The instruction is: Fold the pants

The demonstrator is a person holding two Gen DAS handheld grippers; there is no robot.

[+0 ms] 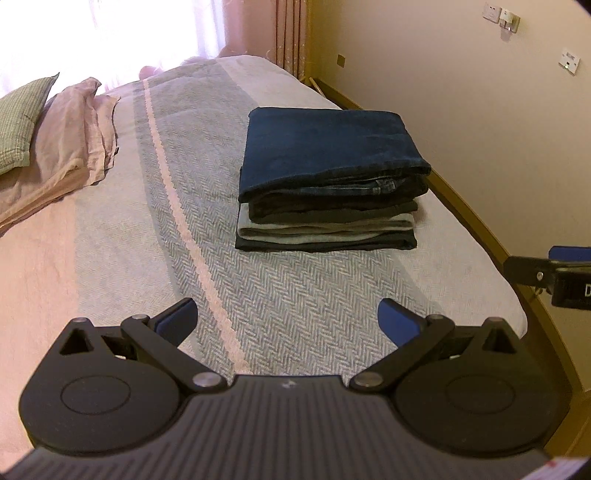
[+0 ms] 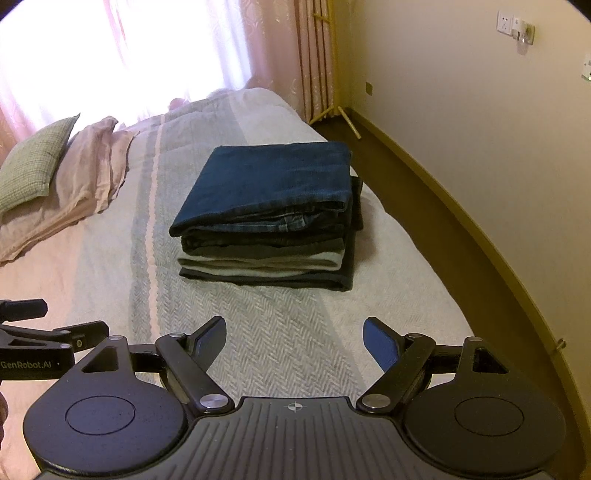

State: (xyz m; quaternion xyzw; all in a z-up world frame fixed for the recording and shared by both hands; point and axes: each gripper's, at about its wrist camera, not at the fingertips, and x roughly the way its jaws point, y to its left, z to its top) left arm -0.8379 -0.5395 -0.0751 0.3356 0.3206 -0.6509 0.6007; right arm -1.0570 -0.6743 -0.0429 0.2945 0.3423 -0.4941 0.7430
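1. The left tool (image 1: 287,320) hangs over the near end of the bed (image 1: 122,236), its blue pads spread wide with nothing between them.
2. The right tool (image 2: 294,339) hangs just beside it, equally wide apart and holding nothing; each tool's edge shows in the other's view.
3. The pants (image 1: 325,147), dark blue denim, lie folded on top of a stack (image 1: 327,225) of folded clothes, at 12 o'clock from the right tool and about 1 o'clock from the left.
4. The stack sits on the herringbone blanket (image 1: 280,280) near the bed's right edge, well apart from both tools.
5. Bare blanket lies between tools and stack.
6. At 10 o'clock lie pink pillows (image 1: 70,136) and a green checked cushion (image 1: 18,122).
7. At 12 o'clock, beyond the bed, pink curtains (image 2: 288,51) hang at a bright window.
8. At 2 o'clock runs a cream wall (image 2: 480,129) with sockets (image 2: 517,27), and a dark floor strip between it and the bed.
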